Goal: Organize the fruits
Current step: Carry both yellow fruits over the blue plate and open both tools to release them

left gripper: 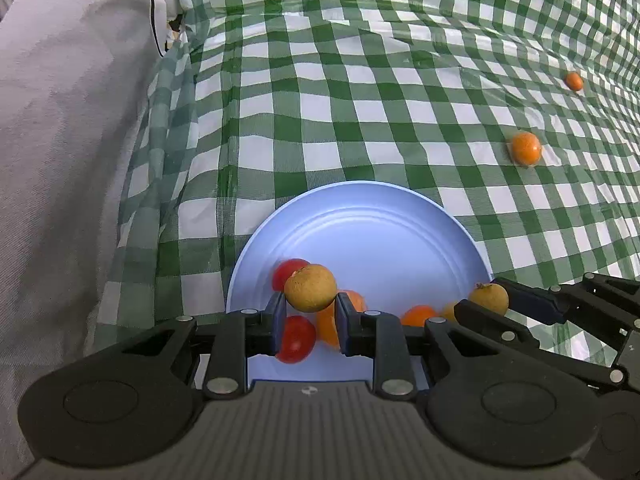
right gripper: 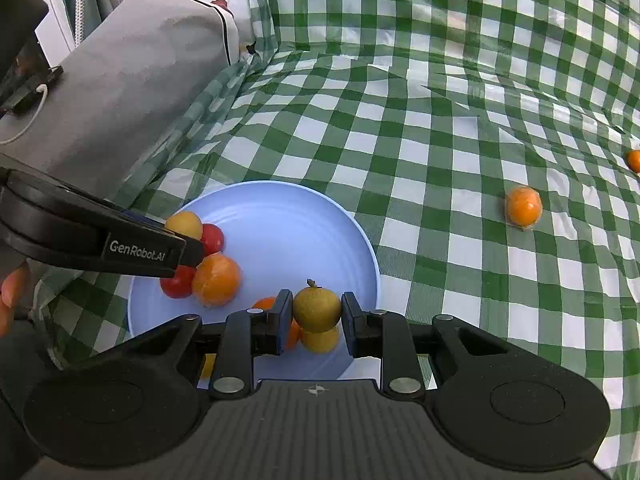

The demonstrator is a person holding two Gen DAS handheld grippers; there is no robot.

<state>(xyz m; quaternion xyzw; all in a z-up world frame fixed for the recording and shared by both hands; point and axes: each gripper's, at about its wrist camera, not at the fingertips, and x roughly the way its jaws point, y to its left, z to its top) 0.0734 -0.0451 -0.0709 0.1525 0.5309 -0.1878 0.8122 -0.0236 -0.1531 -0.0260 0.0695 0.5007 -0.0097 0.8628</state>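
A pale blue plate (left gripper: 392, 216) (right gripper: 280, 204) lies on the green checked cloth. My left gripper (left gripper: 310, 320) is shut on a tan round fruit (left gripper: 310, 287) above the plate's near left part; it also shows in the right wrist view (right gripper: 185, 225). My right gripper (right gripper: 316, 320) is shut on a second tan fruit (right gripper: 317, 309) (left gripper: 489, 299) above the plate's near right part. Red tomatoes (left gripper: 295, 339) (right gripper: 178, 282) and oranges (right gripper: 217, 280) (left gripper: 418, 315) lie on the plate. A yellow fruit (right gripper: 320, 340) lies under my right gripper.
Two oranges lie loose on the cloth to the right, a larger one (left gripper: 526, 148) (right gripper: 523, 206) and a smaller one farther off (left gripper: 574, 81) (right gripper: 634, 160). A grey cushion (left gripper: 68, 128) (right gripper: 132, 76) borders the cloth on the left.
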